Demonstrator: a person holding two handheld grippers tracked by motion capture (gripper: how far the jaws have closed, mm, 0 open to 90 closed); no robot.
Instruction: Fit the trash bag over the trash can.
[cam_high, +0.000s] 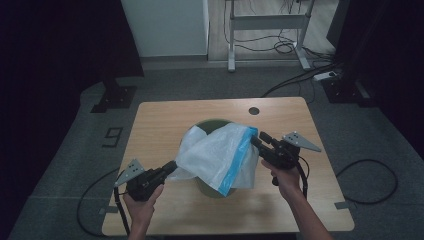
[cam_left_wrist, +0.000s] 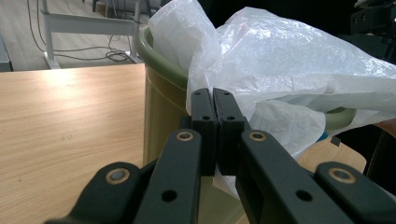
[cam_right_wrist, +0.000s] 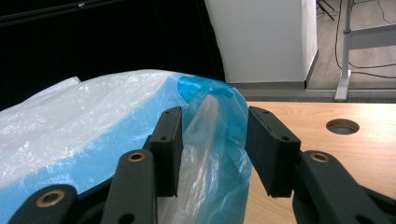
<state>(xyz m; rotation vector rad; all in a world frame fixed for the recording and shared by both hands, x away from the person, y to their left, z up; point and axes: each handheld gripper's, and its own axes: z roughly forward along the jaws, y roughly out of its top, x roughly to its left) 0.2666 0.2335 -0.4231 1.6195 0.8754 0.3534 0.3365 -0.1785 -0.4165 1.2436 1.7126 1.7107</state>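
A bin (cam_high: 212, 186) stands near the middle of the worktop (cam_high: 160, 125), with a plastic bag (cam_high: 220, 152) draped over its mouth — the left gripper (cam_high: 171, 168) at the bag's left edge, the right gripper (cam_high: 256, 142) at its right. A hole (cam_high: 254, 110) lies behind the bin.

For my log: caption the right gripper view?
Open right hand-held gripper straddling the bag's blue edge above the table.

One white plastic bag (cam_high: 220, 152) with blue edge band. One olive-green bin (cam_left_wrist: 161, 88). One wooden table (cam_high: 160, 125), one round hole (cam_high: 254, 110) in it. Two handheld grippers: left gripper (cam_high: 172, 167), right gripper (cam_high: 255, 140).
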